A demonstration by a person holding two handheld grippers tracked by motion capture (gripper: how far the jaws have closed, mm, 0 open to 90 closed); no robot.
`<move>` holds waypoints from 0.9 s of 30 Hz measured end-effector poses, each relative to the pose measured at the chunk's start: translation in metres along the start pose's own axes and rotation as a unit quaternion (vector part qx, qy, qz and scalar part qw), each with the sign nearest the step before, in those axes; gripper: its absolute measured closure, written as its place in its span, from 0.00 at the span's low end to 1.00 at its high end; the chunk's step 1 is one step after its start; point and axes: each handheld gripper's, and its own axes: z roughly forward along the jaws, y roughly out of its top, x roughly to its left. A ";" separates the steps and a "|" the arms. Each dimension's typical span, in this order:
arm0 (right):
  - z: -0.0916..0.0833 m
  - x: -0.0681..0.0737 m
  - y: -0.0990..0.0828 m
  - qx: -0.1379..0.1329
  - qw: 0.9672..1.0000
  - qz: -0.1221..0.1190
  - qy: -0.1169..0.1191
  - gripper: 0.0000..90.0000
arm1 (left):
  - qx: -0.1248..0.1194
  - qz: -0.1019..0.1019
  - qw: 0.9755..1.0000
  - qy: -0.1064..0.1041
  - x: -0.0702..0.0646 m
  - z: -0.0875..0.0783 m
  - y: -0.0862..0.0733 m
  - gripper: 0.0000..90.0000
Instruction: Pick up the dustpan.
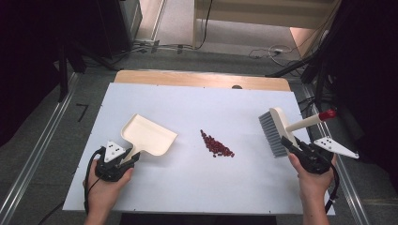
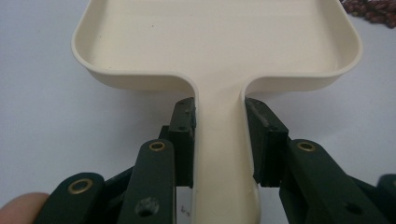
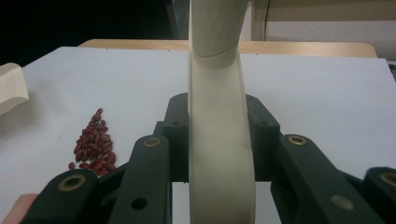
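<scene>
A cream dustpan (image 1: pixel 149 136) rests on the white table cover, mouth towards the far right. My left gripper (image 1: pixel 133 158) is shut on its flat handle. In the left gripper view both pads (image 2: pixel 184 135) press the handle's sides below the dustpan (image 2: pixel 219 37). A pile of dark red beans (image 1: pixel 217 145) lies mid-table, and the beans (image 2: pixel 373 9) also peek in at the top right corner. My right gripper (image 1: pixel 290 145) is shut on a cream brush (image 1: pixel 277 131) with grey bristles and a red-tipped handle (image 1: pixel 327 114). The right gripper view has the brush (image 3: pixel 217 116) clamped and the beans (image 3: pixel 93 142) at lower left.
The white cover leaves a bare wooden table strip (image 1: pixel 197 79) along the far edge. Cables (image 1: pixel 263 51) lie on the floor beyond it. Dark stands (image 1: pixel 324 70) rise at the far right and metal rails (image 1: pixel 42 150) run along the left.
</scene>
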 end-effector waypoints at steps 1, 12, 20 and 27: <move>0.000 0.000 0.000 0.000 1.000 0.000 0.000 0.73 | 0.001 0.005 1.000 -0.002 -0.001 0.001 0.002 0.74; -0.002 -0.001 0.002 -0.002 1.000 0.004 0.000 0.73 | 0.003 0.057 0.997 -0.058 -0.026 0.015 0.027 0.74; -0.002 0.005 0.006 0.003 1.000 -0.004 -0.002 0.73 | 0.017 0.089 0.992 -0.093 -0.046 0.029 0.036 0.74; -0.001 0.005 0.006 0.005 1.000 -0.002 -0.003 0.73 | 0.033 0.115 0.985 -0.121 -0.060 0.033 0.032 0.74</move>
